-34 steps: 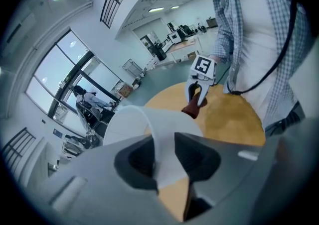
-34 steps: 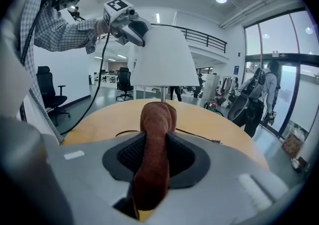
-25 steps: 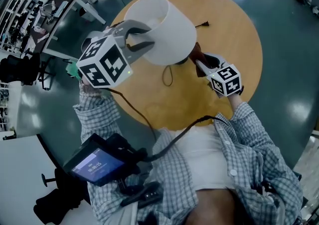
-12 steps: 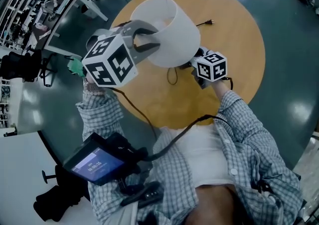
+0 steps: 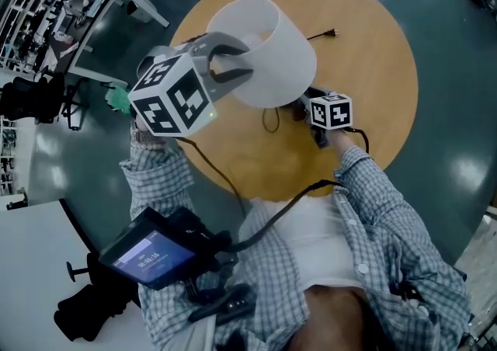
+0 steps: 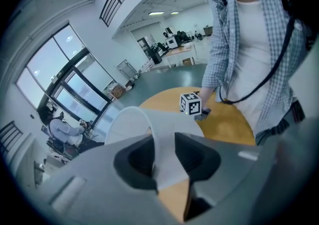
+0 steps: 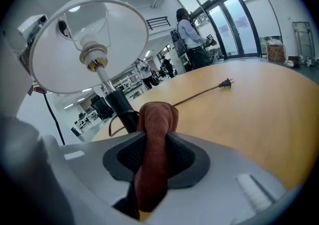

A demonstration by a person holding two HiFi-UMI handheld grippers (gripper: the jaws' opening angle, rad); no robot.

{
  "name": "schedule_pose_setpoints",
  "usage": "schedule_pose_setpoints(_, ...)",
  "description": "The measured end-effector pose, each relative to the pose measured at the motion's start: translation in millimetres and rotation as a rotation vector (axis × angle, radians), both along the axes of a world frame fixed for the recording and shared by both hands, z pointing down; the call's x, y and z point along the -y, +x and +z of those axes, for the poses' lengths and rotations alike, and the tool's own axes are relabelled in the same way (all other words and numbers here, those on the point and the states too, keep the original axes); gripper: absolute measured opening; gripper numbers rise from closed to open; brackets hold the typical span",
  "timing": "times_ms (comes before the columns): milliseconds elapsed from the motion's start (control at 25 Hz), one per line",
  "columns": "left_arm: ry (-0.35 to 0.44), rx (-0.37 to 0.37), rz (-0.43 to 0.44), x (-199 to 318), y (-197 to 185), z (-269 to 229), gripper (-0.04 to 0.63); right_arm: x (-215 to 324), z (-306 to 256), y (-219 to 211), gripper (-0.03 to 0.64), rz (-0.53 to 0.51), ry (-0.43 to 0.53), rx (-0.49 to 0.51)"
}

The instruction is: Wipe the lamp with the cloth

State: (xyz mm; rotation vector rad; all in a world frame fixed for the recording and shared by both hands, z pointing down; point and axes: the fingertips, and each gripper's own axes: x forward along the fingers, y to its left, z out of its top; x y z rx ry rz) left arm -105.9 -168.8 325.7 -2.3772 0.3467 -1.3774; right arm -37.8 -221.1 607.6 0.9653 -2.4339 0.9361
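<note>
**Rust-brown cloth (image 7: 155,134) held just short of the lamp (image 5: 268,50), with the shade gripped from the left**

We show the lamp standing on the round wooden table (image 5: 377,62). Its white shade (image 7: 89,45) sits well above the cloth. Its dark stem (image 7: 113,100) lies directly ahead of the right hand-held gripper (image 7: 155,157), very near, though we cannot tell if they touch. In the right gripper view the stem's long axis climbs from the base, hidden behind the cloth, up and leftward to the bulb holder. A wipe of the stem would therefore, in our judgement, run along that line. The right hand-held gripper is the nearer one to the stem and base. Its jaws are narrowly parted and pinch a folded bunch of the cloth, which stands out beyond the pads towards the lamp. The left hand-held gripper (image 6: 167,162) works higher up. Its jaws straddle the shade's rim, one inside and one outside, and clamp the thin white wall between them. We read this as bracing the lamp. In the head view the right hand-held gripper's tip is tucked beneath the shade's lower edge. A black cord (image 7: 199,94) trails away across the table to its plug.
</note>
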Motion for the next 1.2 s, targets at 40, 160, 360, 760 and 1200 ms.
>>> schedule_pose_setpoints(40,-0.003,-0.005,-0.005,1.0,-2.0,0.3,0.114,-3.1,9.7,5.4,0.109,0.011,-0.020,-0.017)
schedule_pose_setpoints(160,-0.008,-0.015,-0.015,8.5,-10.4,4.8,0.115,-2.9,25.7,9.4,0.109,0.054,-0.072,0.005)
schedule_pose_setpoints(360,-0.015,-0.032,-0.047,30.6,-16.0,6.9,0.120,9.4,-7.3,-18.6,0.109,0.052,-0.037,0.122)
schedule_pose_setpoints(760,-0.031,-0.090,-0.135,63.3,-34.5,6.7,0.129,30.0,-119.8,-56.9,0.107,0.034,0.137,0.460)
schedule_pose_setpoints(1200,-0.053,-0.158,-0.202,67.4,-56.7,8.5,0.130,-8.9,-4.1,-37.8,0.107,-0.022,-0.007,0.152)
